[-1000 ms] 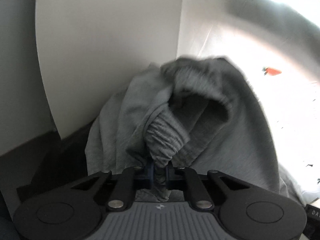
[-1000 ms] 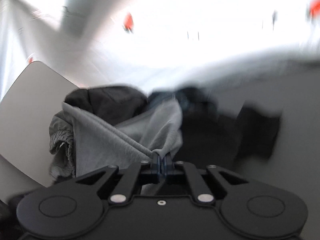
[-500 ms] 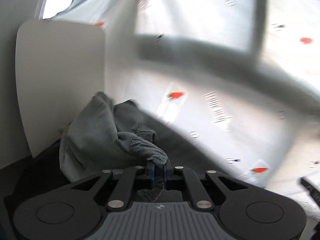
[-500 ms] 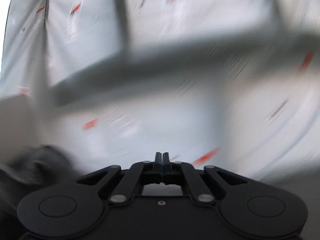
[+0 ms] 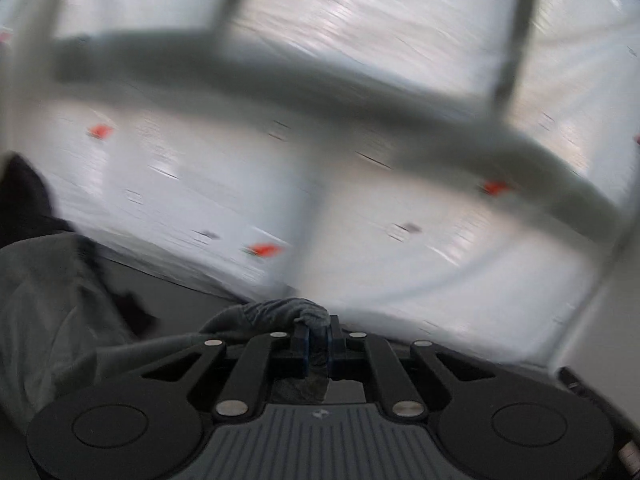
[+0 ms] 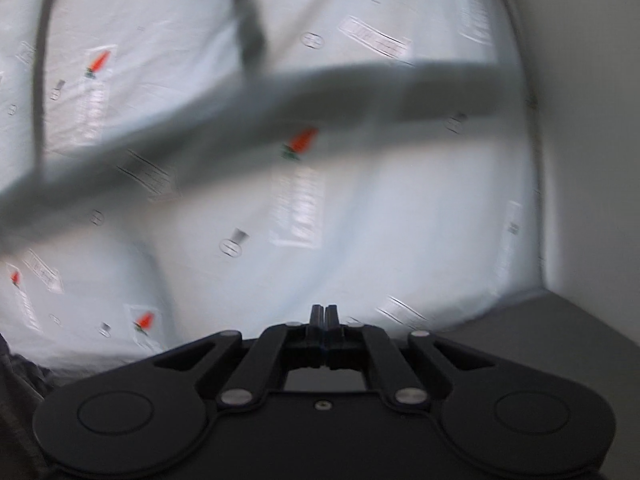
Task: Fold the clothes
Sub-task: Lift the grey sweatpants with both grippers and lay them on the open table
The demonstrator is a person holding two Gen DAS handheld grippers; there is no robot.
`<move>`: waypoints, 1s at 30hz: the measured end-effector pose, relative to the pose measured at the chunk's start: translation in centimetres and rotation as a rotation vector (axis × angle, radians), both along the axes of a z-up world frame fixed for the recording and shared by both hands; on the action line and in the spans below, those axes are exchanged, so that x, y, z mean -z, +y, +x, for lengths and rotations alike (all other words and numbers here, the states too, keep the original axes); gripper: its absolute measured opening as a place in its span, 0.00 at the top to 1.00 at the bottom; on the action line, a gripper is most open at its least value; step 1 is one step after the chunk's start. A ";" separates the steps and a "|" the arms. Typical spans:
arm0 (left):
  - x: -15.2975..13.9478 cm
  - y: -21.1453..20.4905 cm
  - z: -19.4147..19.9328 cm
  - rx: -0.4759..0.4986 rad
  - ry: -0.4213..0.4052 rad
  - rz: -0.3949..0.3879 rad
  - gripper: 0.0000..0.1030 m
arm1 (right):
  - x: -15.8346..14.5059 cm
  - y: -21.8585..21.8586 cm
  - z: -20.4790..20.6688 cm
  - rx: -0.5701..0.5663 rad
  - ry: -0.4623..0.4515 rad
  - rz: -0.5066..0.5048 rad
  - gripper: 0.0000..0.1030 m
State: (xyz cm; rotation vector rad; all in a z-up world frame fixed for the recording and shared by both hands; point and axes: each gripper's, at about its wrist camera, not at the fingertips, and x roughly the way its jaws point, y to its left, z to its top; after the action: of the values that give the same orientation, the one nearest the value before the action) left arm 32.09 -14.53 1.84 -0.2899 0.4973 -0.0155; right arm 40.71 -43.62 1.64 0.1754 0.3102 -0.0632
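Note:
The grey garment trails off to the lower left in the left wrist view, and its ribbed edge bunches up at the fingers. My left gripper is shut on that ribbed edge, a stub of cloth showing below the pads. In the right wrist view my right gripper is shut, with its fingertips pressed together and no cloth visible between them. A strip of grey fabric shows only at the far lower left edge there. The scene is motion-blurred.
A white plastic sheet with small red marks fills the background, crossed by blurred grey frame bars. A dark item sits at the left edge. A grey tabletop and a white wall lie to the right.
Both views have swung away from the garment heap and white board toward the plastic sheet. The left gripper still grips the ribbed edge. Cloth seen at the right fingertips earlier is gone.

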 end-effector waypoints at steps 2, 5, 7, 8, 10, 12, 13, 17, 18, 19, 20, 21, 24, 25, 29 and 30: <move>0.3 -5.2 1.4 0.149 0.004 -0.007 0.93 | 1.1 -2.6 -0.9 0.051 0.031 -0.001 1.00; 1.7 -12.2 3.3 0.379 0.050 -0.039 0.86 | 2.5 -6.6 -1.5 0.129 0.074 0.005 0.99; 3.5 -13.8 4.8 0.430 0.145 -0.099 0.86 | 3.5 -8.3 -1.2 0.174 0.121 0.002 0.97; 4.2 -13.6 4.9 0.437 0.163 -0.094 0.86 | 4.0 -9.0 -1.1 0.196 0.142 -0.002 0.92; 5.4 -12.9 5.0 0.445 0.189 -0.074 0.79 | 5.4 -9.5 -0.8 0.214 0.186 -0.004 0.84; 5.9 -10.9 4.0 0.403 0.173 -0.029 0.69 | 6.9 -9.7 -0.6 0.221 0.233 0.001 0.76; 6.2 -9.3 3.5 0.374 0.177 -0.025 0.68 | 7.7 -9.5 -0.4 0.219 0.264 0.009 0.74; 7.9 -0.9 2.5 0.182 0.244 -0.017 0.67 | 11.5 -7.3 0.5 0.177 0.392 0.061 0.74; 8.5 0.9 2.3 0.122 0.268 0.007 0.67 | 12.3 -6.3 0.8 0.154 0.420 0.076 0.74; 9.2 2.8 2.0 0.060 0.294 0.030 0.67 | 13.2 -5.4 1.0 0.130 0.448 0.090 0.73; 10.0 4.9 1.6 -0.005 0.327 0.055 0.67 | 14.0 -4.4 1.4 0.107 0.476 0.103 0.72; 10.7 6.8 1.4 -0.063 0.357 0.077 0.67 | 14.7 -3.3 1.7 0.084 0.499 0.104 0.72; 12.5 11.7 1.6 -0.190 0.427 0.119 0.66 | 16.2 -0.3 3.2 0.034 0.555 0.099 0.66; 13.1 13.2 1.6 -0.227 0.448 0.128 0.62 | 16.7 0.6 3.8 0.023 0.570 0.095 0.61; 15.7 18.2 2.3 -0.348 0.520 0.140 0.55 | 18.4 3.0 6.3 0.032 0.643 0.038 0.48; 16.4 19.1 2.8 -0.366 0.534 0.142 0.53 | 18.8 3.5 7.0 0.043 0.664 0.018 0.45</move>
State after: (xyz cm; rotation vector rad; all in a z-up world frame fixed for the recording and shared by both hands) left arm 34.92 4.57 -14.58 -0.2410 0.9633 0.4618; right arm 47.66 -40.13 -17.20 0.1757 0.9698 -0.1613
